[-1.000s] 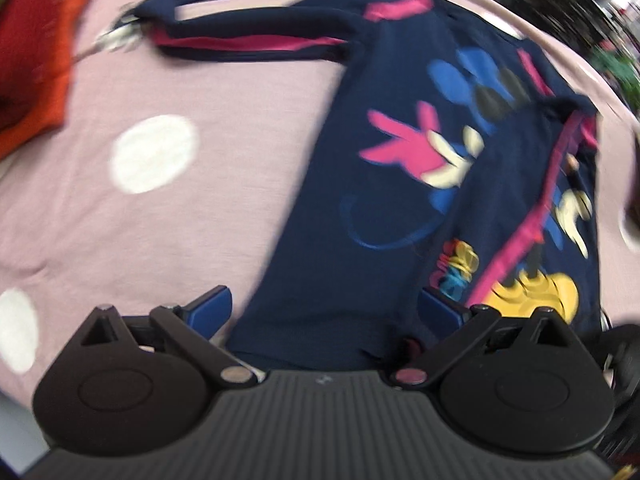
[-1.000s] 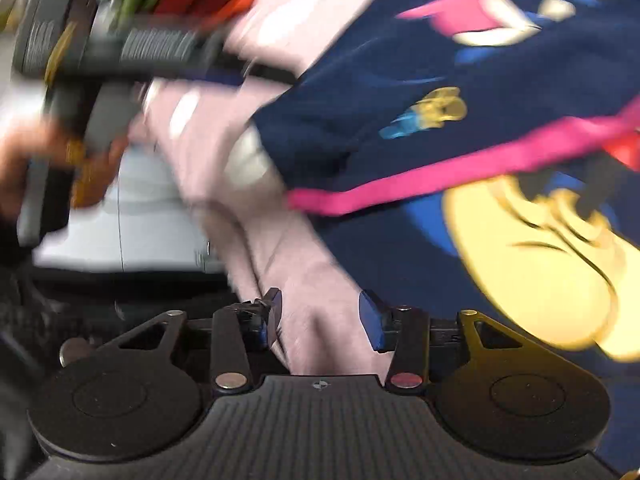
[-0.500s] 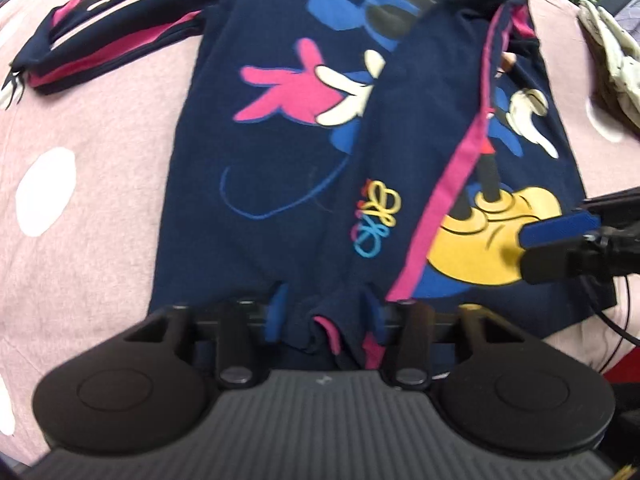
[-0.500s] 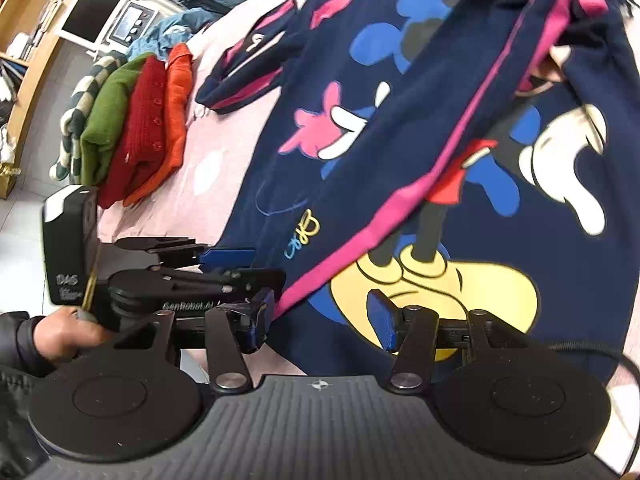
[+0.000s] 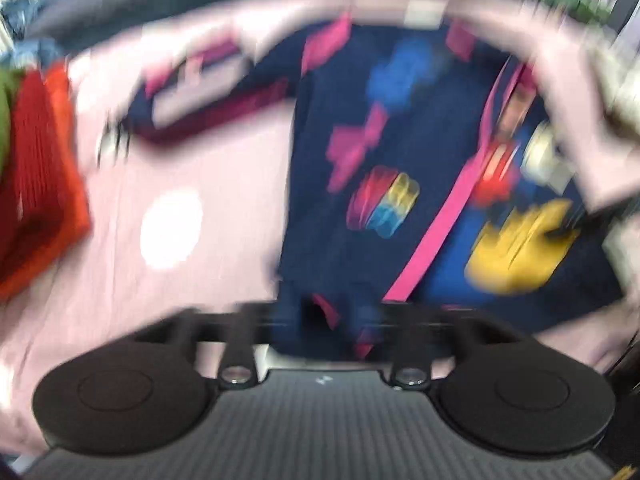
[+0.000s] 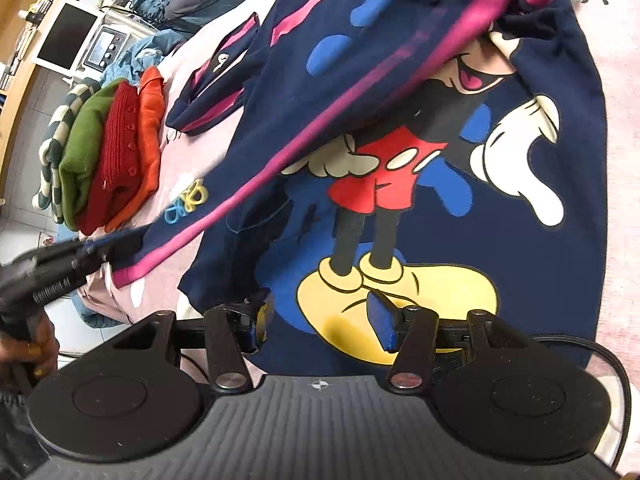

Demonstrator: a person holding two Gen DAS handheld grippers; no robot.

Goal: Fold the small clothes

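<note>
While the navy sweatshirt [image 6: 540, 216] is spread on the pink dotted bedspread [image 5: 172, 208], a stack of folded knitwear [image 6: 108, 152] is seen at the far left of the right wrist view, with green, red and orange pieces lying side by side. Behind the stack, a white monitor [image 6: 66, 38] is set on a wooden shelf. The left gripper [image 6: 106, 254] is seen at the lower left of the same view, held in a hand [image 6: 34, 354]. Its fingers are closed on the cuff of the pink-striped sleeve [image 6: 328, 108], which is held raised and stretched diagonally above the sweatshirt body. In the left wrist view, which is heavily blurred, navy and pink fabric is seen pinched between the fingers of that gripper [image 5: 324, 320]. The cartoon mouse print [image 6: 384, 184] is visible on the sweatshirt front, partly covered by the raised sleeve. The other sleeve [image 6: 216, 84] lies flat on the bedspread near the knitwear. The right gripper [image 6: 320, 318] is positioned over the lower hem, above the yellow shoes of the print. Its fingers [image 6: 382, 322] are set well apart, and nothing is held between them.
</note>
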